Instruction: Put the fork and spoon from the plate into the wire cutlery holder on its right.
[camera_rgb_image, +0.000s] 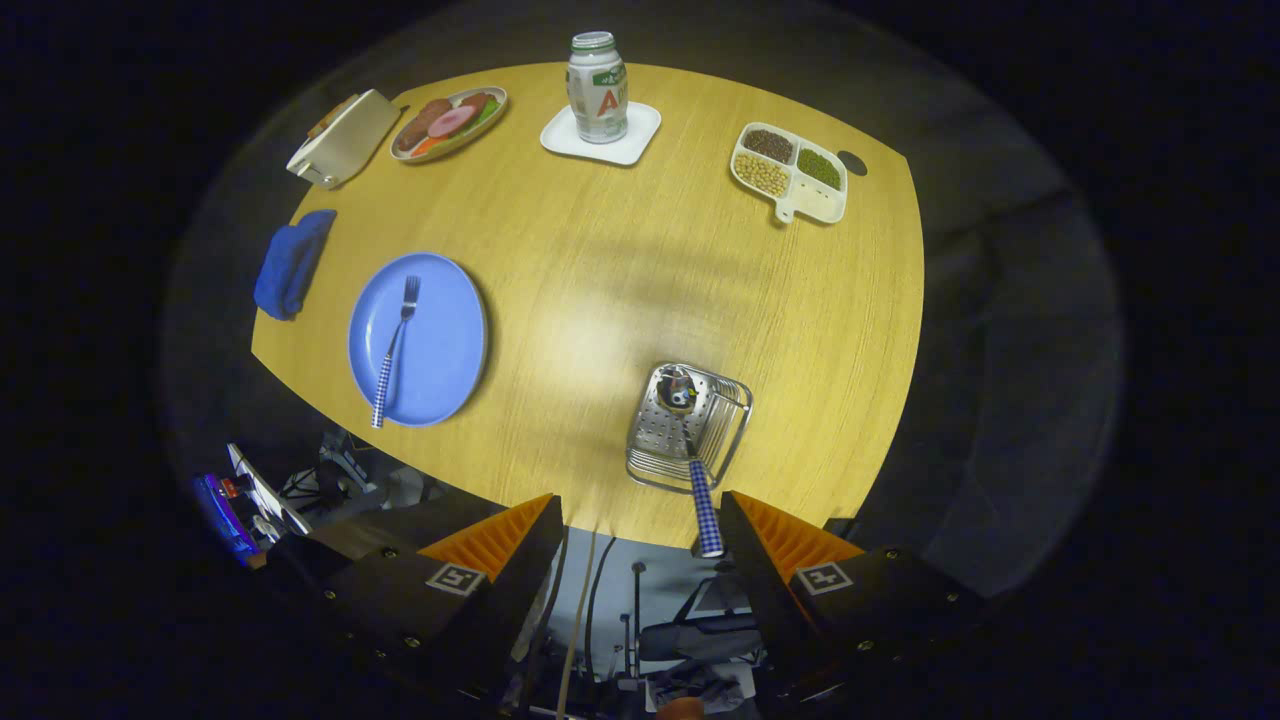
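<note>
Spoon (697, 470) stands in the wire holder (690, 428) near the counter's (640, 270) near edge, bowl down, checked handle sticking up and leaning toward the hand-held gripper (640, 525). Gripper fingers spread wide, holding nothing, hovering just off that edge; spoon handle tip sits beside the right finger, contact unclear. Fork (395, 350) lies on the blue plate (418, 338) toward the left edge, handle overhanging the rim.

gripper (640, 525): fingers spread wide, holding nothing | spoon (695, 450): standing in cutlery holder (690, 425) just ahead, handle near right finger | fork (393, 350): on blue plate (418, 338), well ahead-left | table (620, 270): wooden
</note>
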